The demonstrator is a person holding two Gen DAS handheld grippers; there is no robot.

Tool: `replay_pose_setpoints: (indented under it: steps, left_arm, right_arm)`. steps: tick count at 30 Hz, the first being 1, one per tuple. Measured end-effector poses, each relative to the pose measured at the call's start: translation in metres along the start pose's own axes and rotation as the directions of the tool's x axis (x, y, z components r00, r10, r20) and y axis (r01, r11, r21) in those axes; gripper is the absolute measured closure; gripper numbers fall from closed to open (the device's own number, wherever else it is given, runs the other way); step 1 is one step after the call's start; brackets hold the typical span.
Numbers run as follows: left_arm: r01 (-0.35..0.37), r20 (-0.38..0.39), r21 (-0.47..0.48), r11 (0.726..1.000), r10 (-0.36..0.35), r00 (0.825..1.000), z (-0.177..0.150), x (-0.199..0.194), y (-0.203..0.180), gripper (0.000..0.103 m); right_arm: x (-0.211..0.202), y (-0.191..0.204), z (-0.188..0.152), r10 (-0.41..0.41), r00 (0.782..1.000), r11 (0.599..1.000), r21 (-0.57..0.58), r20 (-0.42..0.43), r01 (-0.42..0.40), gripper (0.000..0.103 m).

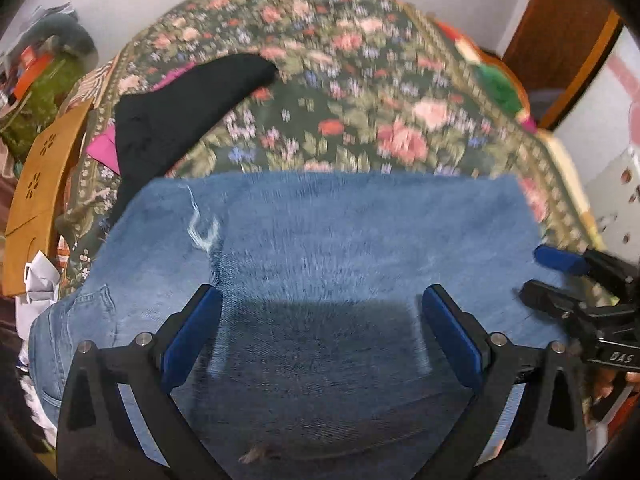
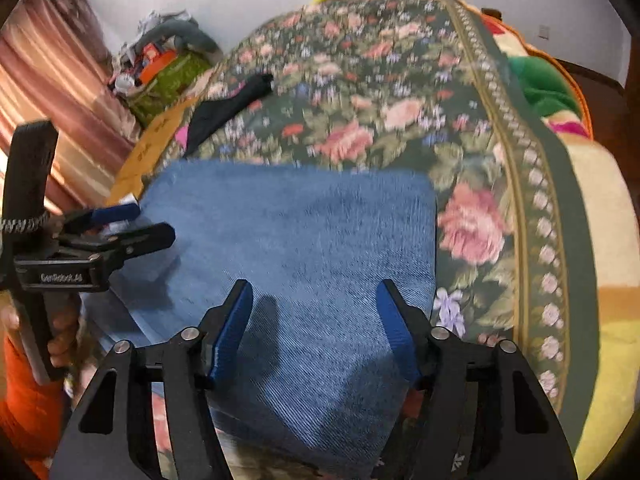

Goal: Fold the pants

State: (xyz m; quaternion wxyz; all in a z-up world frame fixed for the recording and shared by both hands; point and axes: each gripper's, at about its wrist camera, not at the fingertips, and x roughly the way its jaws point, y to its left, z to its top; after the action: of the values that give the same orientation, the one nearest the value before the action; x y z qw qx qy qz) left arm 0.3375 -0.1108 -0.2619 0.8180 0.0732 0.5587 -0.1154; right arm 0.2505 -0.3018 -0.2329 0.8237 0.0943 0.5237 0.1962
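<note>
The blue denim pants (image 1: 320, 232) lie folded flat on a floral bed cover (image 1: 360, 100); they also show in the right wrist view (image 2: 304, 232). My left gripper (image 1: 322, 300) is open and empty, just above the near part of the pants. My right gripper (image 2: 316, 296) is open and empty, above the pants' right half. The right gripper shows at the right edge of the left wrist view (image 1: 560, 272). The left gripper shows at the left of the right wrist view (image 2: 136, 220), over the pants' left edge.
A black garment (image 1: 180, 112) lies on the cover beyond the pants at the left, over a pink cloth (image 1: 102, 148). A brown cardboard piece (image 1: 40, 184) stands at the bed's left side. Bright blankets (image 2: 552, 88) are piled at the right. A wall stands behind.
</note>
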Motion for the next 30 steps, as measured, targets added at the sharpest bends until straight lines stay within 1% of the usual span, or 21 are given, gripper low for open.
replay_pose_setpoints:
  steps: [3,7,13,17,18,23,26,30]
  left_arm:
    - [0.002,0.016,0.008,1.000,-0.002,1.000,-0.008,0.003,0.002,0.000]
    - [-0.008,0.025,0.011,1.000,0.008,1.000,-0.013,-0.002,0.004,0.000]
    - [-0.017,0.053,0.000,1.000,0.017,0.998,-0.025,-0.012,0.010,0.000]
    - [-0.040,0.082,-0.002,0.999,0.040,0.996,-0.037,-0.023,0.017,0.000]
    - [-0.045,0.088,-0.006,0.999,0.046,0.995,-0.039,-0.025,0.019,0.000]
    - [-0.059,0.109,-0.038,0.998,0.063,0.992,-0.050,-0.040,0.031,0.000]
    - [-0.091,0.133,-0.051,0.995,0.097,0.986,-0.057,-0.052,0.036,0.000]
    - [-0.119,0.177,-0.096,0.988,0.134,0.975,-0.068,-0.071,0.051,0.000]
  right_arm:
    - [-0.003,0.005,-0.007,-0.036,0.999,0.998,-0.046,0.006,0.036,0.046]
    - [-0.009,0.003,-0.012,-0.041,0.999,0.999,-0.034,0.011,0.041,0.046]
    - [-0.020,0.008,-0.024,-0.085,0.996,0.995,-0.041,0.028,0.086,0.046]
    - [-0.030,0.010,-0.030,-0.102,0.994,0.994,-0.028,0.039,0.103,0.046]
    - [-0.032,0.010,-0.032,-0.105,0.994,0.994,-0.023,0.040,0.106,0.044]
    - [-0.042,0.008,-0.035,-0.116,0.992,0.993,0.016,0.043,0.116,0.044]
    - [-0.046,0.012,-0.032,-0.134,0.990,0.991,0.016,0.051,0.134,0.044]
    - [-0.058,0.026,-0.022,-0.154,0.984,0.988,-0.018,0.090,0.156,0.044]
